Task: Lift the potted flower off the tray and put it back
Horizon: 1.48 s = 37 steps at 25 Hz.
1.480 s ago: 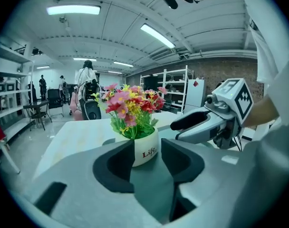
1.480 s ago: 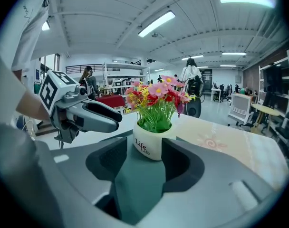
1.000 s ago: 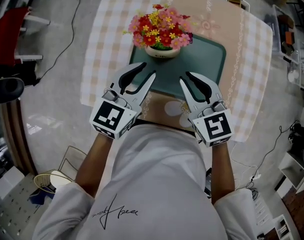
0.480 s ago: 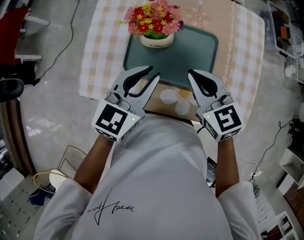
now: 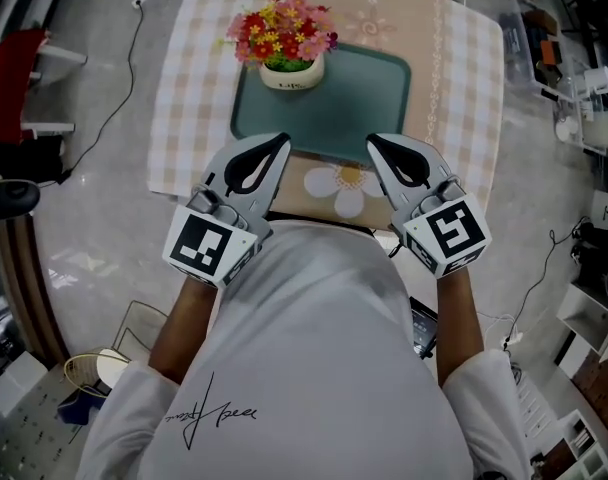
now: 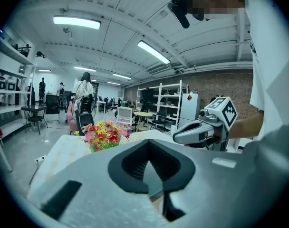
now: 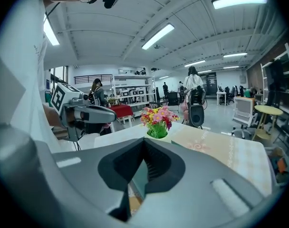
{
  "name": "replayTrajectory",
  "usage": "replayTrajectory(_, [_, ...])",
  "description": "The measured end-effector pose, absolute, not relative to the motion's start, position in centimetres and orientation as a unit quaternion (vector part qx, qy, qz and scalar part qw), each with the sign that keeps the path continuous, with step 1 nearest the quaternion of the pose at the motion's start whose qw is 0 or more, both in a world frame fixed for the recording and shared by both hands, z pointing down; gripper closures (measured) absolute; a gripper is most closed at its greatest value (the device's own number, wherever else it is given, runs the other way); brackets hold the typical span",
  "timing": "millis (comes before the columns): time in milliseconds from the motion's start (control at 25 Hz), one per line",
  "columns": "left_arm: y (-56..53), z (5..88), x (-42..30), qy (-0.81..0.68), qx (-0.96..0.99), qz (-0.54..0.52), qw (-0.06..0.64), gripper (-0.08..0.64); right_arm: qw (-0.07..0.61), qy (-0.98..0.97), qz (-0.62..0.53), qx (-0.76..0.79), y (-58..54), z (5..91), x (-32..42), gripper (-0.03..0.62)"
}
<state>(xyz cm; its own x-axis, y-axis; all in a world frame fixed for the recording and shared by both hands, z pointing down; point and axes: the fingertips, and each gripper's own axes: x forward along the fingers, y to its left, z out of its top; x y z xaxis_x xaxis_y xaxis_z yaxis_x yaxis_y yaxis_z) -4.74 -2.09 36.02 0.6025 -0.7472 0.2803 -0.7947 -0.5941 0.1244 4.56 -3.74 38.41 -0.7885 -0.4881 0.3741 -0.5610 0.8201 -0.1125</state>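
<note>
Pulled back from the tray [image 5: 369,103] toward the person, the left hand-held gripper [image 5: 280,142] and right hand-held gripper [image 5: 373,142] have just closed empty, seemingly because the potted flower [image 5: 282,40] already stands in the tray's far-left corner.

The tabletop [image 5: 462,88] stood on a grey, glossy floor [image 5: 94,228]. A cloth [image 5: 179,88] covered it completely, checked in pale beige and white along both sides. Down the middle ran a plain tan band, with a white daisy print [image 5: 346,186] close to the near edge. A teal tray [image 5: 359,103] with rounded corners lay flat on that band, just beyond the daisy.
</note>
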Motion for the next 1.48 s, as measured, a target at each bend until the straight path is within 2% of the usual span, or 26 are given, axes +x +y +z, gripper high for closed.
replayTrajectory(640, [-1.4,33.9,-4.8,-0.429,0.893,0.079,0.109,0.560,0.158,-0.945,0.105,0.265,-2.0,36.3,3.7,0.588])
replayTrajectory(1480, [-0.7,34.7,-1.8,-0.420,0.897,0.080,0.113,0.558,0.156,-0.944,0.120,0.265,-0.5,37.3,6.5,0.588])
